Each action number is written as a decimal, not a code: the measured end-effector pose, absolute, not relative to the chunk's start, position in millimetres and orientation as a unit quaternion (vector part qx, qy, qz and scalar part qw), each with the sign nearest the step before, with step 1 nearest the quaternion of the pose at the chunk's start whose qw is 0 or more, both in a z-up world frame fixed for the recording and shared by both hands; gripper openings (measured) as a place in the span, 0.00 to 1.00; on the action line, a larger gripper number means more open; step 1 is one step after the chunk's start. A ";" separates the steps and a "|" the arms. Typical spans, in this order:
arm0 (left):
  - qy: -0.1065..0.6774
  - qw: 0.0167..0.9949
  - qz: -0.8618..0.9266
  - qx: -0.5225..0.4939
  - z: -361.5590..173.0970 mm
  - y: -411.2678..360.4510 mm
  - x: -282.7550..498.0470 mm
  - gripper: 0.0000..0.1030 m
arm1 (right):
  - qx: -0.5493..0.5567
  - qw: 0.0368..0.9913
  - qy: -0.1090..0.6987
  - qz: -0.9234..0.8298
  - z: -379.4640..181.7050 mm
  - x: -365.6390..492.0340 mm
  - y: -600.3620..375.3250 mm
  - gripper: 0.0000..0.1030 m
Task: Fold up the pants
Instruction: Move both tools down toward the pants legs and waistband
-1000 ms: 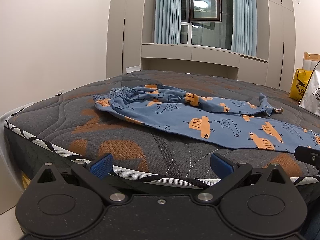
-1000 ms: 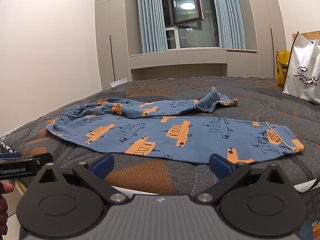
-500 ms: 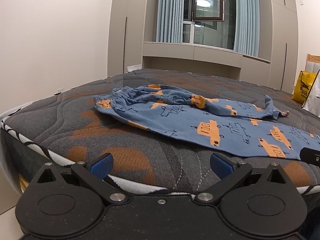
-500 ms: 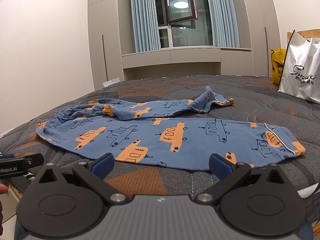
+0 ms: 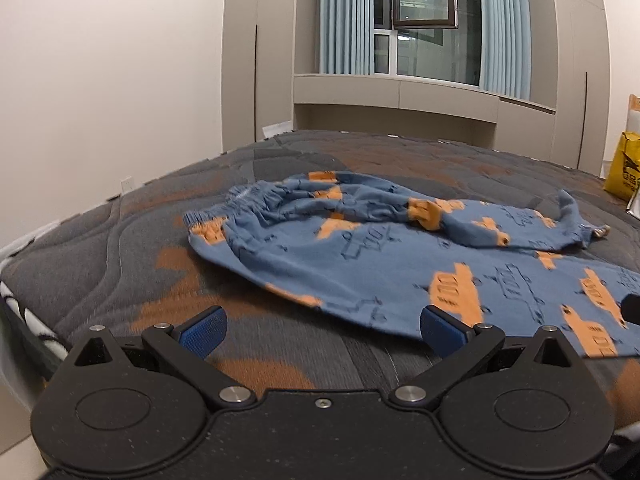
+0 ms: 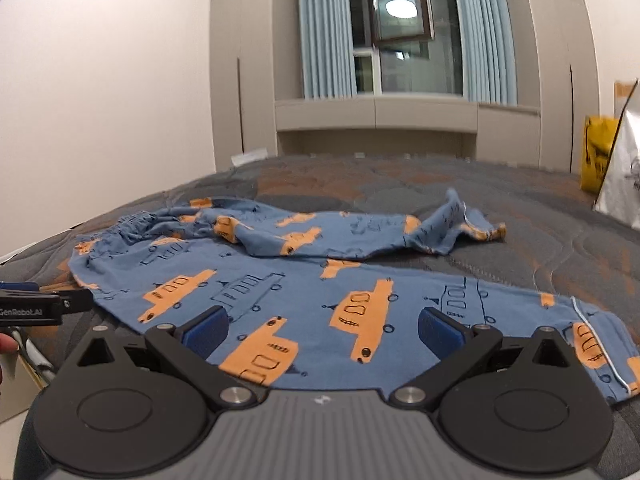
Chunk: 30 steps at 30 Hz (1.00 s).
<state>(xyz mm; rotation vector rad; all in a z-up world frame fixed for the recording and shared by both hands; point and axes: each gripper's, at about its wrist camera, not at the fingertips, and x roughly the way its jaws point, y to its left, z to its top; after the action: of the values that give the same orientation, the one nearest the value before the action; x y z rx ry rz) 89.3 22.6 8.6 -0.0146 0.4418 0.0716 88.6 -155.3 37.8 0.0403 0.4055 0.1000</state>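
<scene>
Blue pants with orange car prints (image 5: 384, 264) lie spread on a grey and orange mattress (image 5: 120, 248), waistband to the left, one leg near and flat, the other bunched behind it. In the right wrist view the pants (image 6: 320, 280) stretch across, near cuff at the right. My left gripper (image 5: 322, 326) is open and empty, just short of the near hem by the waist. My right gripper (image 6: 322, 326) is open and empty, over the near leg's middle. The left gripper's side shows at the left edge (image 6: 40, 306).
A white bag (image 6: 624, 168) and a yellow bag (image 6: 596, 152) stand at the far right of the bed. The yellow bag also shows in the left wrist view (image 5: 624, 168). Wall at the left, wardrobes and a window behind. The mattress edge (image 5: 24, 312) is at the near left.
Both grippers have moved forward over the mattress toward the pants. The right one is now above the near leg. Both stay open.
</scene>
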 end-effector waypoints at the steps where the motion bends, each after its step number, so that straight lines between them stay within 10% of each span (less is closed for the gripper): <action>1: 0.218 0.975 0.038 -0.005 9.8 23.1 92.4 1.00 | 0.025 0.976 0.208 0.050 38.8 93.4 -157.7 1.00; 30: 0.217 0.972 0.079 0.042 49.0 21.4 206.2 1.00 | -0.011 0.978 0.204 0.045 48.9 173.0 -202.0 1.00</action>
<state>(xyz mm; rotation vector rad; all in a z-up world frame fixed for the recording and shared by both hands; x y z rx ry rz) 206.2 21.4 49.0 0.0851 0.4379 0.1585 173.0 -202.0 48.9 -0.0219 0.4118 0.0911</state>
